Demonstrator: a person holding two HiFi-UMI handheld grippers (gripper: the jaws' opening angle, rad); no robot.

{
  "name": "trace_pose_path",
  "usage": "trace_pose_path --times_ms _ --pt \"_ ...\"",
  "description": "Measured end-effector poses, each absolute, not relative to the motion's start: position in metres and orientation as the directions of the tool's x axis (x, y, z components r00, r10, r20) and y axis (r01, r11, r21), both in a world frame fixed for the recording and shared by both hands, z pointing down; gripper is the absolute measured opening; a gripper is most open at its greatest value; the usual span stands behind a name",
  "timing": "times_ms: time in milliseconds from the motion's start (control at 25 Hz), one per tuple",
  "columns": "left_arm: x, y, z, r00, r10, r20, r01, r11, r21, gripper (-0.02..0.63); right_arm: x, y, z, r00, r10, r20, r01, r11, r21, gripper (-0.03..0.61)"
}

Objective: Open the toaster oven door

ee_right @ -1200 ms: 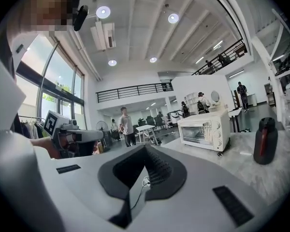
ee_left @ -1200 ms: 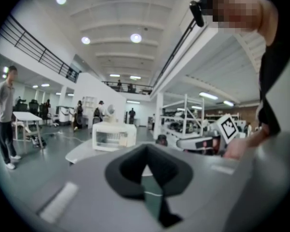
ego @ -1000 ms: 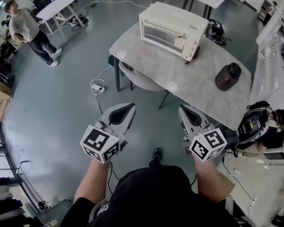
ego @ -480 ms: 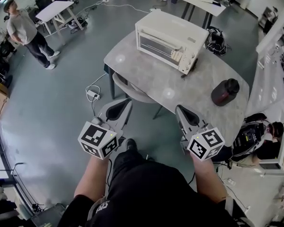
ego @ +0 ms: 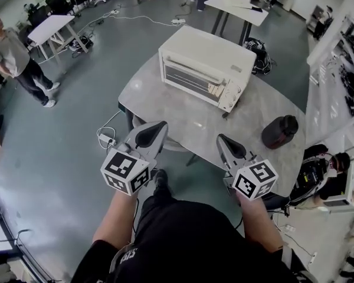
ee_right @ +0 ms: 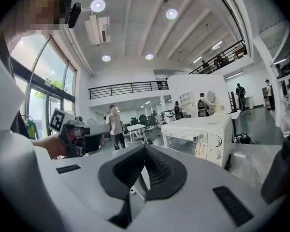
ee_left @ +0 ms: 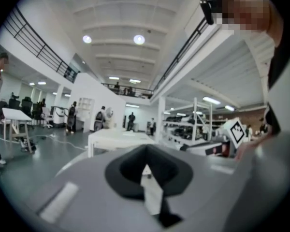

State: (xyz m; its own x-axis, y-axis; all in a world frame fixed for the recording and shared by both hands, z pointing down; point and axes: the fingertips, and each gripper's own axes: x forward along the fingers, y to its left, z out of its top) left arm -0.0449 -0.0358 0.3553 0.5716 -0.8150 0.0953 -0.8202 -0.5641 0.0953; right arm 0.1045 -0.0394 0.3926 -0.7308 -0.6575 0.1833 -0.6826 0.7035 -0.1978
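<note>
Compared with 1 second ago, the table (ego: pixel 192 125) and the toaster oven (ego: pixel 203 66) sit lower and larger in the head view. Both grippers, which then hung over bare floor short of the table, now reach its near edge. The bystander (ego: pixel 13 50) at the left has slid toward the frame's edge.

Both forearms extend forward from the person's body, roughly parallel, with the marker cubes toward the body and the noses toward the table. The left gripper (ego: pixel 156 126) is at the near left corner, its jaws pressed together with nothing between them. The right gripper (ego: pixel 222 140) is over the near edge farther right, its jaws likewise closed and empty.

The toaster oven stands at the far edge of the table with its door closed, well apart from both grippers. A dark jug (ego: pixel 279 131) stands near the right edge.

A chair under the table is mostly covered by the left gripper. The left gripper view shows only a sliver of the oven beyond its own body.
</note>
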Motion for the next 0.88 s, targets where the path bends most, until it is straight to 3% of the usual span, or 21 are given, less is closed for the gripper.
trace_pose_path --times_ms 600,880 --pt "-0.102 -0.208 0.373 0.697 -0.689 0.198 -0.712 -0.698 0.077 0.008 0.026 -0.197 0.400 -0.650 -0.712 0.267 -0.760 0.621 -0.191 0.021" --pt "-0.063 -0.245 0.386 0.715 -0.645 0.269 -0.678 -0.733 0.043 0.019 0.047 -0.225 0.413 -0.684 -0.646 0.339 -0.719 0.677 -0.158 0.118"
